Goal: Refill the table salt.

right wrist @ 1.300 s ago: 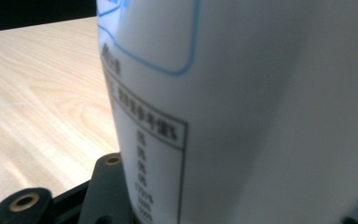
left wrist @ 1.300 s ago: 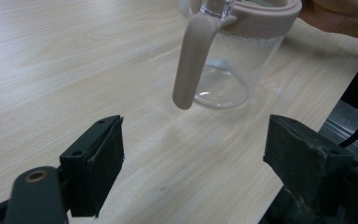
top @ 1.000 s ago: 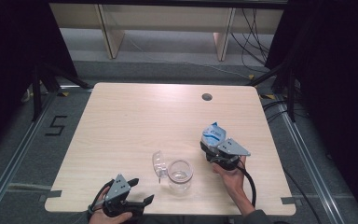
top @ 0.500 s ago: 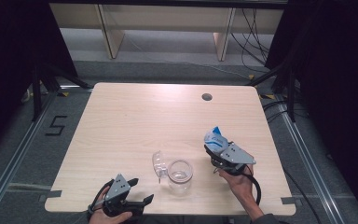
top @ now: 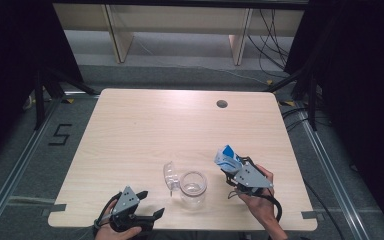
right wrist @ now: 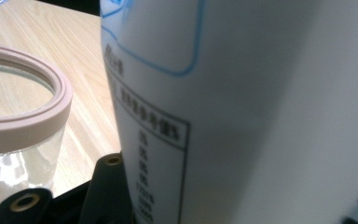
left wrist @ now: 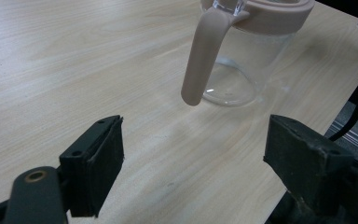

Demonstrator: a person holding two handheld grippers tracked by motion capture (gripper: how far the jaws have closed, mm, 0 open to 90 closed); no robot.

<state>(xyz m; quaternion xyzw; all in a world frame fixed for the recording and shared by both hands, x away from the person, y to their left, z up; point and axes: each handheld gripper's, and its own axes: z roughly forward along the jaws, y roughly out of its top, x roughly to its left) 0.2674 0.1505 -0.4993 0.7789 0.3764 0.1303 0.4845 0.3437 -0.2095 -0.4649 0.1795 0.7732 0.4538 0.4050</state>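
A pale wood-grain surface (top: 145, 135) with rounded corners and a round cable hole (top: 222, 104) near its far edge is standing on a grey floor (top: 20, 165) between metal rails, with dark curtains hanging at both sides and light wooden shelving (top: 180, 20) running along the back.

The right hand-held gripper (top: 233, 170) is gripping a white carton with blue print (top: 226, 156), its jaws standing partway open and pressing on the carton's flat sides. In the right gripper view the carton (right wrist: 242, 107) is showing smooth, matte card with a blue outline and a boxed column of small black print, too blurred to read.

Just to the left of this hand-held gripper a clear glass jar (top: 193, 186) is standing upright on the surface, round and shiny, with a soft-looking dusty-pink band around its mouth (right wrist: 37, 116). Its clear hinged lid (top: 169, 175) is hanging open on the side away from the carton.

The left hand-held gripper (top: 149, 205) is resting low at the near edge, its jaws spread wide and holding nothing. Ahead of it and a little to the right, the jar (left wrist: 242, 60) is showing a rounded pink tab (left wrist: 203, 56) drooping down its side.
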